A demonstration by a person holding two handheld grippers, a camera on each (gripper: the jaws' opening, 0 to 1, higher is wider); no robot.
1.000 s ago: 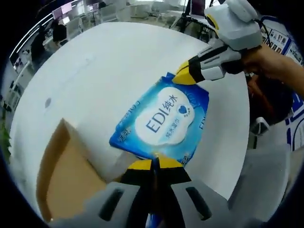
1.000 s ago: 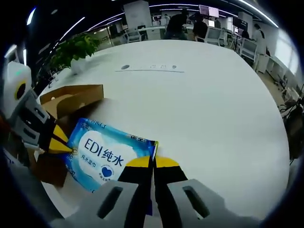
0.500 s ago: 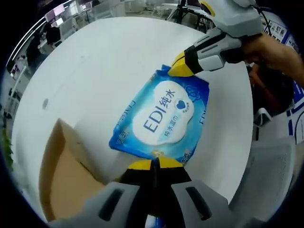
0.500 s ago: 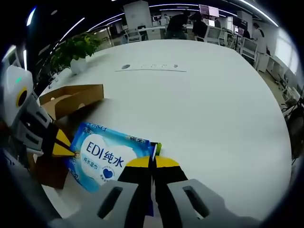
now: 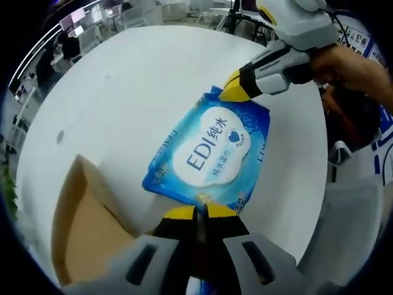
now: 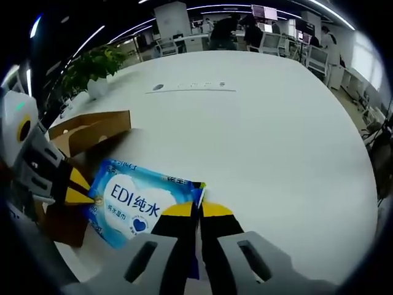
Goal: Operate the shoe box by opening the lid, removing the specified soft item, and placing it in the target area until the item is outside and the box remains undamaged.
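Wipes pack (image 5: 209,150), stretched between my claws above the white desk (image 5: 123,86): left claw (image 5: 198,212) clamped on its near edge, right claw (image 6: 198,209) on the opposite edge. Cardboard shoe box (image 5: 86,227) sits just left of my left claw. I'd lower both ends level, then release.

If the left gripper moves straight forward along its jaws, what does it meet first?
The left gripper is already shut on the wipes pack. Beyond the pack, the line probably reaches the right gripper clamping the far edge, though depth is unclear.
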